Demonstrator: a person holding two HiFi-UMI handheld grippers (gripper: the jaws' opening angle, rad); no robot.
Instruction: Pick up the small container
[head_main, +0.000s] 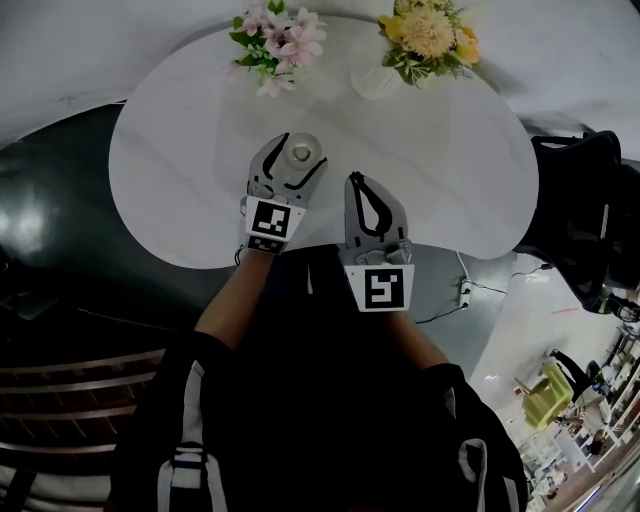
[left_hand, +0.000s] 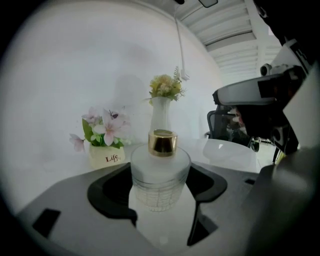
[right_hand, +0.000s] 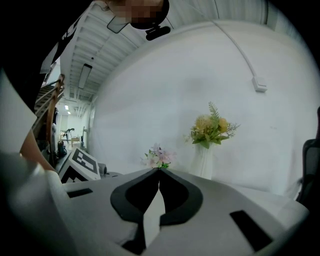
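Note:
The small container (head_main: 301, 153) is a frosted glass jar with a gold cap (left_hand: 162, 142), standing on the white oval table (head_main: 190, 150). My left gripper (head_main: 305, 148) reaches over the table's near middle, and its two curved jaws hug the jar's sides. In the left gripper view the container (left_hand: 160, 175) fills the hollow between the black pads, which press on both sides, its base on the table. My right gripper (head_main: 355, 180) hovers just right of it, shut and empty, with its tips meeting (right_hand: 159, 169).
A pot of pink flowers (head_main: 275, 40) and a white vase of yellow flowers (head_main: 425, 35) stand at the table's far edge. A black chair (head_main: 580, 200) is off to the right. A power strip (head_main: 465, 293) lies on the floor near the table's front edge.

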